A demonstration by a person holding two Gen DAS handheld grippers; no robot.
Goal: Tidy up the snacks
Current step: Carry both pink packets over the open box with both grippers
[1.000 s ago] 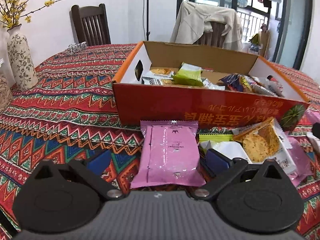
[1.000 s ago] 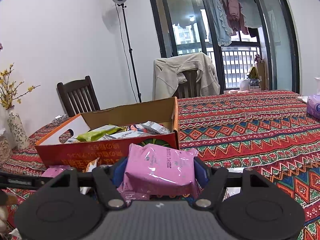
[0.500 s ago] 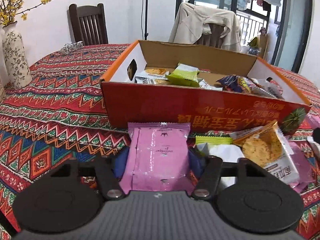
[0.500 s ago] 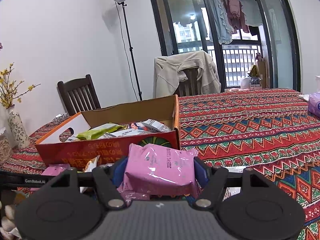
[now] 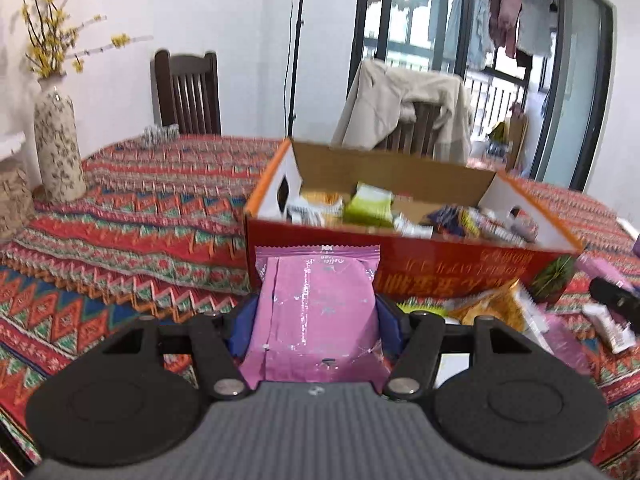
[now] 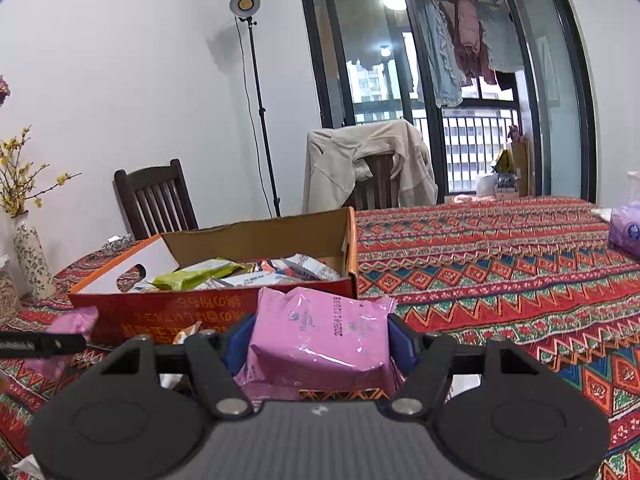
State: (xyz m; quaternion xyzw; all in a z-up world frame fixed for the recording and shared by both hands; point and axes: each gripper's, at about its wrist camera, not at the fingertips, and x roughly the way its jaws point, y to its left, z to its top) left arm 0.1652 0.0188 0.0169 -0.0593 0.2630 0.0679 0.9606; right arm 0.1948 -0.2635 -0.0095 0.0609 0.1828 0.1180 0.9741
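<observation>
- Bright zigzag cloth [image 5: 132,216] covers the big table, with a vase [image 5: 56,148] and chairs at the back.
- One red box [image 5: 452,268] sits on the cloth, already part full of snacks.
- Left gripper [image 5: 316,316] squeezes a pink pack [image 5: 316,312] from both sides, just in front of the box.
- Right gripper [image 6: 320,340] squeezes another pink pack [image 6: 320,336], near the box corner.
- More snacks [image 5: 496,308] lie loose on the cloth by the box front.
- To do this well, I think each pack should go up over the box wall first, then down inside.
- Let go only when the pack is above the other snacks, so it does not slip out.
</observation>
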